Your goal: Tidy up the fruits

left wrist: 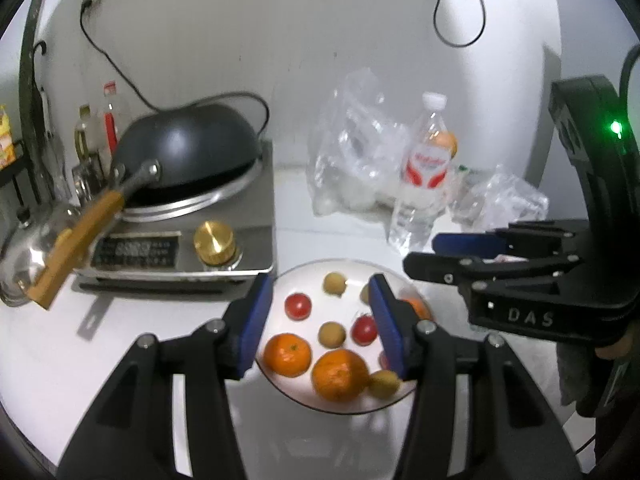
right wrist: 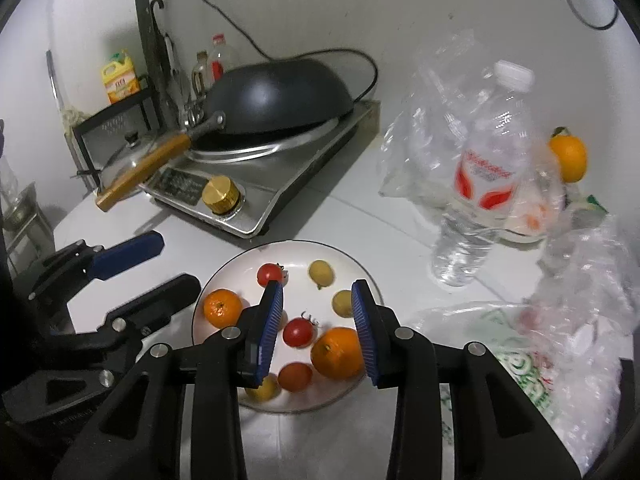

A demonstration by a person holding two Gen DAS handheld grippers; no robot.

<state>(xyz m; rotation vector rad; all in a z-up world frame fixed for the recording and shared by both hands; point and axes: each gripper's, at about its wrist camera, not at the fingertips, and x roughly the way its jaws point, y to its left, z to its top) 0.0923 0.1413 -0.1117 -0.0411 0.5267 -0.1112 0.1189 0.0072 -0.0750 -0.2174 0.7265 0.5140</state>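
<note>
Both hand-held grippers, left [left wrist: 318, 322] and right [right wrist: 316, 334], hovering spread and empty over plate [right wrist: 360, 268]; maybe dropping straight onto one fruit.

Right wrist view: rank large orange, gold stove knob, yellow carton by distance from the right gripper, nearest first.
From the right gripper:
1. Large orange, on the plate, beside the right-hand finger.
2. Gold stove knob, upper left, on the cooker front.
3. Yellow carton, far left, on the rack.

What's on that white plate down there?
The white plate holds loose fruit: two oranges, three red tomatoes and about four small yellowish fruits. Gripper fingers cover part of the plate, so more could be hidden.
</note>
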